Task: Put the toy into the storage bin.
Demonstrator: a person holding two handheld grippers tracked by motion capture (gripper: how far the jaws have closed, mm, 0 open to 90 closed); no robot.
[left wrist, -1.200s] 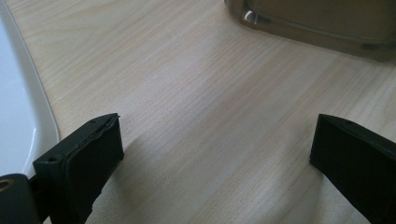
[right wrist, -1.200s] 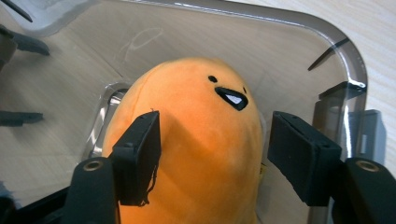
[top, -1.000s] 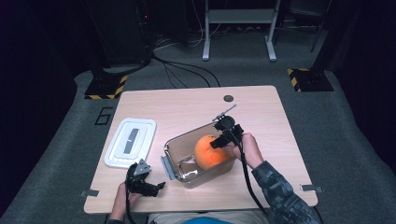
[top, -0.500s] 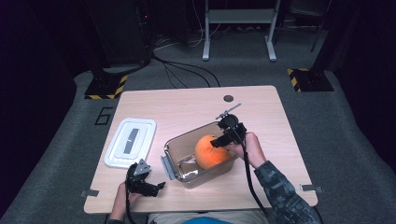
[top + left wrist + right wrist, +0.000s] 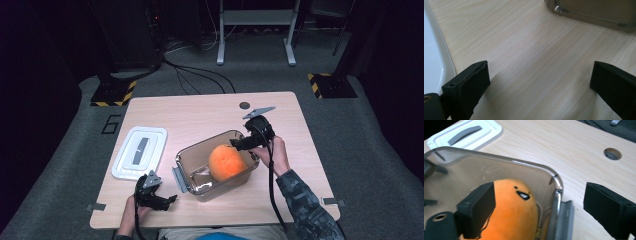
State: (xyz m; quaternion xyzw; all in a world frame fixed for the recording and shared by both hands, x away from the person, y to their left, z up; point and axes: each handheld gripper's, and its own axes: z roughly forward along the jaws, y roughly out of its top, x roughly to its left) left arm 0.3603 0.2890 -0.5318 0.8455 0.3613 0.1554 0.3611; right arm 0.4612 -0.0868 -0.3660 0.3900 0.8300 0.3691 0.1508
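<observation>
**A:** Orange, round and soft-looking, that toy [image 5: 227,162] sits inside the clear plastic container [image 5: 187,157] at the middle of the wooden table [image 5: 200,112]. From the right gripper view you can see a small dark face mark on its skin.

**B:** And the right gripper [image 5: 239,145] is right above it at the container's far right rim. Its jaws have just been opening, and now they stand wide, one over the toy, the other outside the container wall. Nothing is pinched between them.

**A:** Agreed, the pads are off the toy. Over at the near left edge, the left gripper [image 5: 167,200] hangs low over bare wood, fingers well apart, holding nothing.

**B:** Its own view shows the container's corner ahead and the white lid [image 5: 140,151] just at the side.

**A:** That lid lies flat beside the container, grey handle up, apart from it.
</observation>
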